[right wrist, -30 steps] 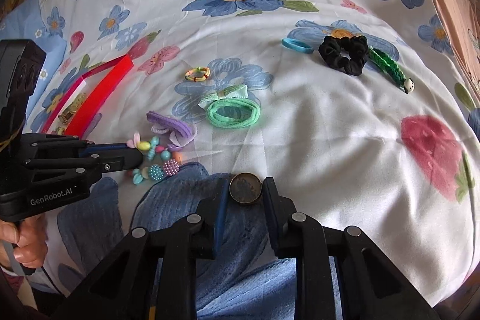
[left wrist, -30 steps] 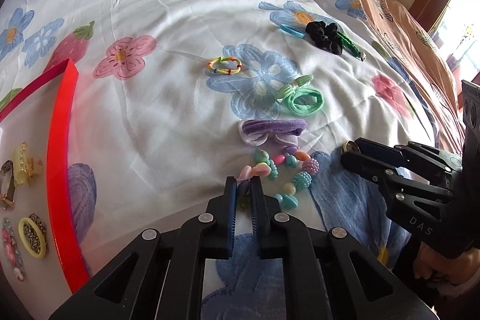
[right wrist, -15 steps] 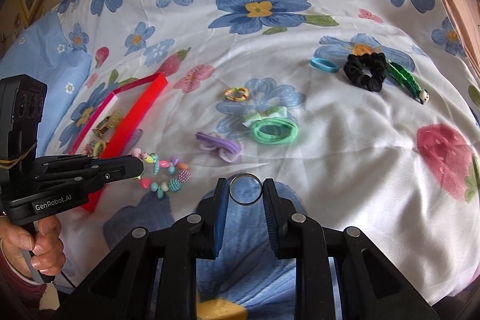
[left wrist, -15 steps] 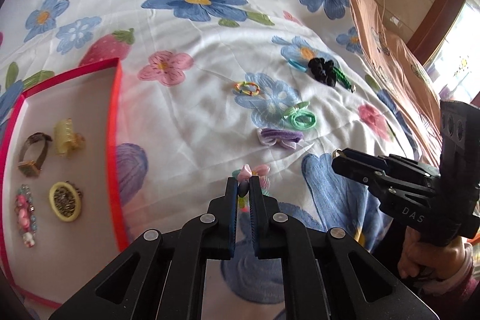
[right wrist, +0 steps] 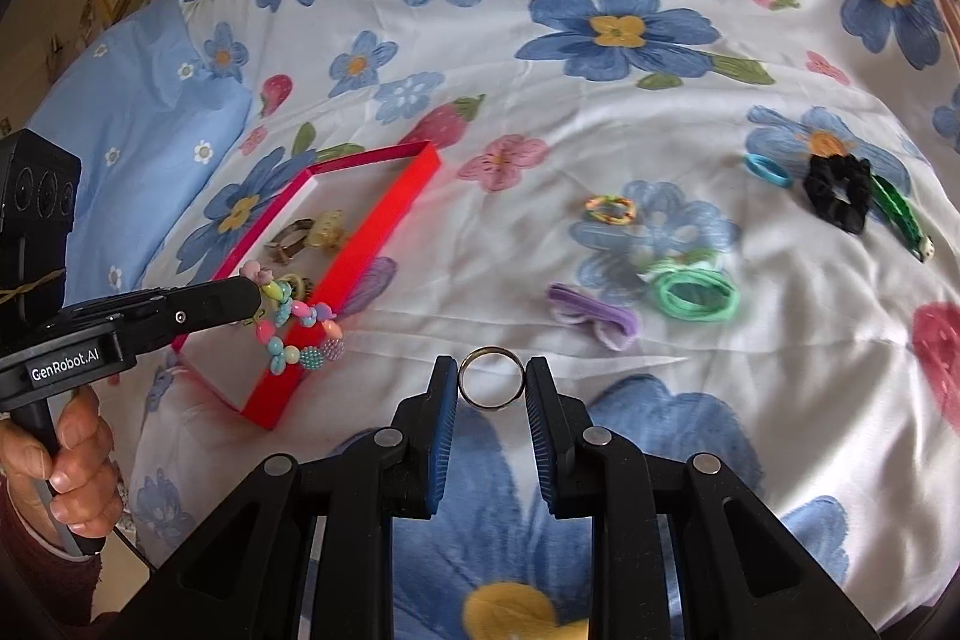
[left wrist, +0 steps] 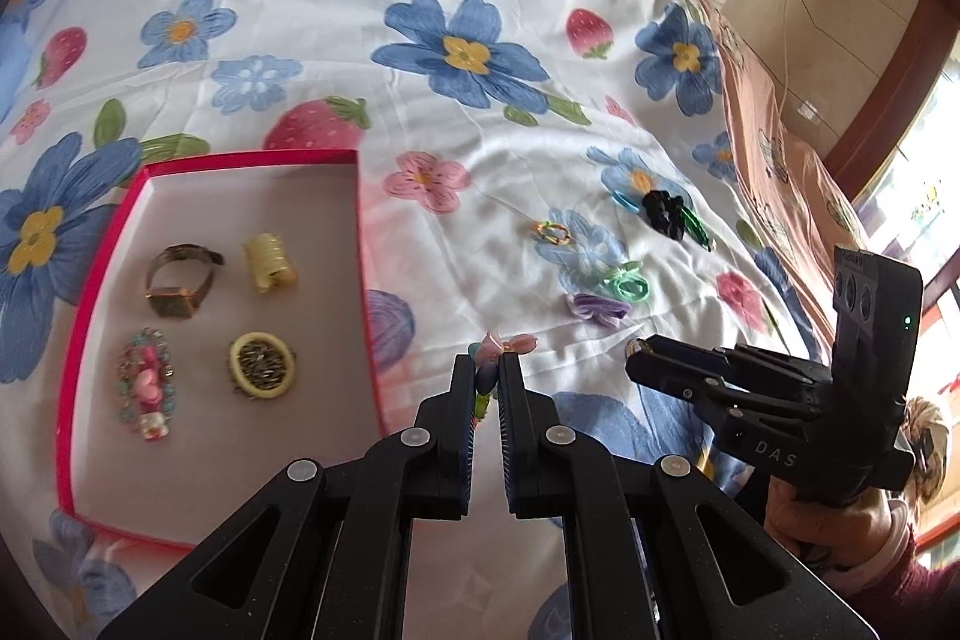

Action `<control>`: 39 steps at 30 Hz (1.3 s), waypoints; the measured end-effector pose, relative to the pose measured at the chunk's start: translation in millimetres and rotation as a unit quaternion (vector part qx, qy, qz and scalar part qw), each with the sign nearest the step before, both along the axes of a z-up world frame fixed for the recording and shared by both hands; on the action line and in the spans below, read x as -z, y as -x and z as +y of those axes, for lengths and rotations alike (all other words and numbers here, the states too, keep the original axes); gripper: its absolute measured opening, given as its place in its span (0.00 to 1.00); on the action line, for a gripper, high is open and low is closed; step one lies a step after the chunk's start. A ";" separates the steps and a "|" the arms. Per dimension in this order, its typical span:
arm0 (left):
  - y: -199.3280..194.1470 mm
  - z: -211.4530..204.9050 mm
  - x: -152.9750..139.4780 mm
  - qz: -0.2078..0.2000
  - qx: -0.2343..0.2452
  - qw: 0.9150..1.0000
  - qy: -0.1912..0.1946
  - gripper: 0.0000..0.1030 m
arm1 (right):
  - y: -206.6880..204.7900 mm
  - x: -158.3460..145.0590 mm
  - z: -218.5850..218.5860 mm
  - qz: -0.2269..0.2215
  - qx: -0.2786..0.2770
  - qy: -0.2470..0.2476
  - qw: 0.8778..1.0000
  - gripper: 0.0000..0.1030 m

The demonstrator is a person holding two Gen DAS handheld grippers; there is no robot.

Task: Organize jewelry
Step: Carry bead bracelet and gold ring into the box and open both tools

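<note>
My left gripper [left wrist: 486,367] is shut on a colourful bead bracelet [right wrist: 297,325], which hangs from its tips in the air beside the near right edge of the red box [left wrist: 365,280]. The box holds a watch [left wrist: 177,280], a yellow hair claw [left wrist: 269,261], an oval brooch [left wrist: 261,361] and a beaded piece [left wrist: 146,383]. My right gripper [right wrist: 491,382] is shut on a metal ring [right wrist: 492,385], held above the flowered bedsheet. The right gripper also shows in the left wrist view [left wrist: 636,349].
On the sheet to the right lie a purple hair tie [right wrist: 594,319], green hair ties [right wrist: 693,292], a small rainbow band [right wrist: 611,209], a blue band [right wrist: 768,171], a black scrunchie [right wrist: 837,199] and a green clip [right wrist: 900,217]. A blue pillow [right wrist: 150,130] lies at the left.
Both grippers have risen from the sheet with their loads. The left has carried the bracelet left toward the red box, which now shows fully.
</note>
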State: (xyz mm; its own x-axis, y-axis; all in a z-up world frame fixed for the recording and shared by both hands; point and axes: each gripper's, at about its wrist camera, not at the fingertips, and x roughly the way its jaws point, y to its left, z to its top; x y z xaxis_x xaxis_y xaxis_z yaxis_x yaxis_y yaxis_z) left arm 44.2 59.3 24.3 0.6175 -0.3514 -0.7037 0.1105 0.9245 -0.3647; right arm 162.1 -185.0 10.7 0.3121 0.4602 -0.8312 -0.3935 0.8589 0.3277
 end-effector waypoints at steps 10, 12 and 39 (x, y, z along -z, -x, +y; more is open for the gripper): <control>27.4 47.2 -7.8 -0.002 -0.053 0.999 0.006 0.06 | 7.0 -3.8 53.7 0.002 -0.058 -0.020 0.998 0.23; 32.5 55.5 -6.2 -0.001 -0.064 0.998 0.008 0.06 | 8.7 -4.8 65.7 0.001 -0.072 -0.024 0.997 0.23; 23.3 125.6 57.9 0.071 -0.144 0.986 0.039 0.06 | 12.6 29.9 191.3 0.028 -0.198 -0.001 0.980 0.23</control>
State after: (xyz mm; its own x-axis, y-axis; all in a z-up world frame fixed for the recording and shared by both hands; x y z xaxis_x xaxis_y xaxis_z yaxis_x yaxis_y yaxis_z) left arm 20.9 184.8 -33.6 0.5966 -0.2317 -0.7684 -0.2109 0.8785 -0.4286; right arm 149.6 6.3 -19.2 0.0628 0.5382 -0.8405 -0.6764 0.6422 0.3607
